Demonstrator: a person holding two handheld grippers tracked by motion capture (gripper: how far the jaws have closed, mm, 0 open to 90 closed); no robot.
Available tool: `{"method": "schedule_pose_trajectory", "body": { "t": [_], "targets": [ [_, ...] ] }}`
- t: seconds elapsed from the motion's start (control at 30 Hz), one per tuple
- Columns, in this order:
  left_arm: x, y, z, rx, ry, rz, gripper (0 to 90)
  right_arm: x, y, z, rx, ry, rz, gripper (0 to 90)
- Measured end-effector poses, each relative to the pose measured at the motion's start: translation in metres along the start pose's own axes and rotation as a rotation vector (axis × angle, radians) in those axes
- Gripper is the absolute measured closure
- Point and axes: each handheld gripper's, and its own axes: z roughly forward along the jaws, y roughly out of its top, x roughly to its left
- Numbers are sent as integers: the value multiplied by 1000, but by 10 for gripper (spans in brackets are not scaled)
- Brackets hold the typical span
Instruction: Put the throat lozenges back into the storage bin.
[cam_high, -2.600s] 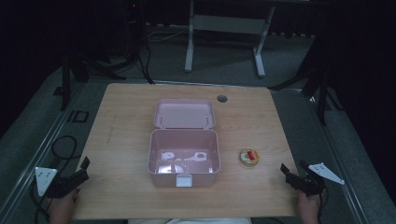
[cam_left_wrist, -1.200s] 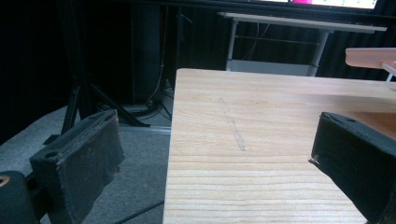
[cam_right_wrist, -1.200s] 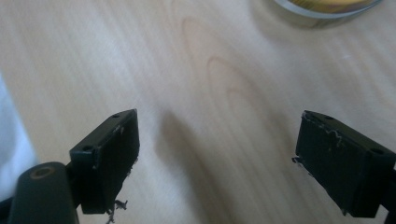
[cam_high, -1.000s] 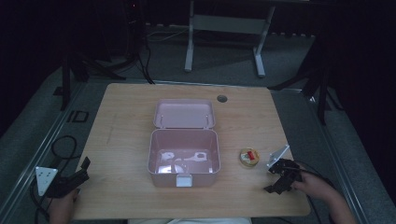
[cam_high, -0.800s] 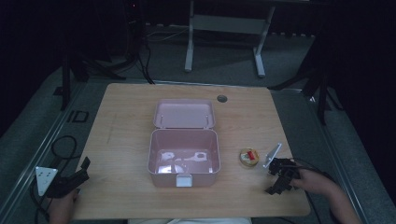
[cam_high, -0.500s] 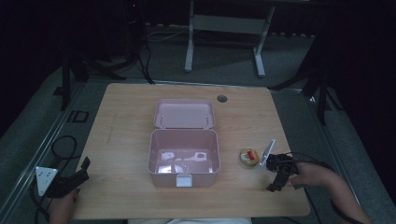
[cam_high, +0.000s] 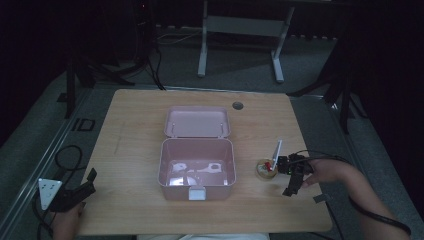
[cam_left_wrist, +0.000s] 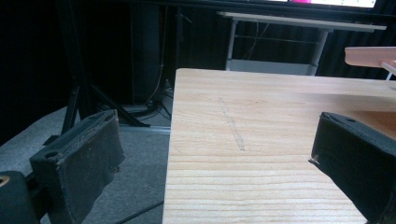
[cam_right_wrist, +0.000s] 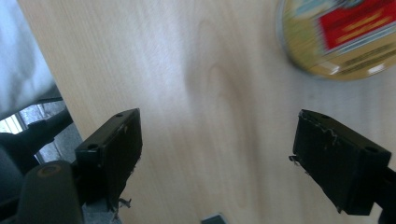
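A pink box (cam_high: 165, 172) stands open at the table's middle, its lid (cam_high: 197, 121) laid back and pale shapes on its floor. To its right lies a small round tin (cam_high: 265, 169) with a red and gold label. My right gripper (cam_high: 290, 180) is just right of the tin, tipped down at the table. In the right gripper view it (cam_right_wrist: 217, 158) is open over bare wood, and the tin (cam_right_wrist: 336, 37) lies at the upper right, beyond the jaws. My left gripper (cam_high: 89, 182) rests open at the table's front left corner, open (cam_left_wrist: 210, 163) on nothing.
The wooden table (cam_high: 135, 130) has a round cable hole (cam_high: 238, 105) at the back. The left gripper view looks along the table's left edge (cam_left_wrist: 170, 154), with the pink lid (cam_left_wrist: 373, 53) far right. A white desk frame (cam_high: 240, 30) stands on the floor behind.
My right gripper has come in from the table's right edge, moved left up to the tin, and tipped down toward the table. The left gripper has stayed put.
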Motion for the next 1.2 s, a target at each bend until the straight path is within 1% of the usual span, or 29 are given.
{"method": "schedule_pose_trajectory", "body": {
  "t": [0.03, 0.1, 0.17, 0.27, 0.37, 0.4, 0.43, 0.57, 0.6, 0.63, 0.7, 0.8, 0.83, 0.87, 0.9, 1.0, 1.03, 1.07, 1.13, 1.17, 1.2],
  "targets": [
    [0, 0, 0, 0, 0, 0, 24, -2, 2, -3, -2, -6, -5, 153],
    [0, 0, 0, -1, 0, 0, 24, -6, 7, -8, -7, -1, -3, 154],
    [0, 0, 0, 0, -1, 1, 24, -10, 12, -14, -10, -23, -12, 153],
    [0, 0, 0, -1, -2, 0, 24, -16, 19, -23, -32, -45, -16, 153],
    [0, 0, 0, -1, -2, 1, 24, -21, 25, -31, -40, -57, -24, 153],
    [0, 0, 0, -1, -2, 1, 24, -21, 25, -31, -40, -57, -24, 153],
    [0, 0, 0, -1, -3, 1, 24, -24, 30, -36, -40, -61, -25, 154],
    [0, 0, 0, -1, -4, 1, 24, -30, 38, -45, -44, -78, -29, 154],
    [0, 0, 0, -1, -4, 1, 24, -30, 38, -45, -44, -78, -29, 154],
    [0, 0, 0, -1, -5, 1, 24, -32, 42, -49, -54, -77, -27, 153],
    [0, 0, 0, -1, -4, 3, 24, -34, 46, -50, -65, -94, -21, 153],
    [0, 0, 0, 0, -5, 3, 24, -37, 49, -48, -61, -82, -11, 154],
    [0, 0, 0, 0, -6, 2, 24, -38, 51, -42, -44, -80, -24, 154],
    [0, 0, 0, 0, -6, 2, 24, -38, 51, -42, -44, -80, -24, 154],
    [0, 0, 0, -1, -7, 2, 24, -40, 54, -34, -30, -79, -21, 153],
    [0, 0, 0, 0, -7, 2, 24, -41, 55, -30, -27, -77, -18, 153],
    [0, 0, 0, 0, -7, 2, 24, -43, 56, -22, -29, -76, -20, 153],
    [0, 0, 0, 0, -8, 3, 24, -45, 56, -19, -31, -69, -13, 153],
    [0, 0, 0, 0, -8, 2, 24, -47, 56, -11, -30, -79, -11, 153],
    [0, 0, 0, 0, -8, 3, 24, -50, 57, -3, -28, -77, -7, 154],
    [0, 0, 0, 0, -8, 3, 24, -50, 57, -3, -28, -77, -7, 154]
  ]
}}
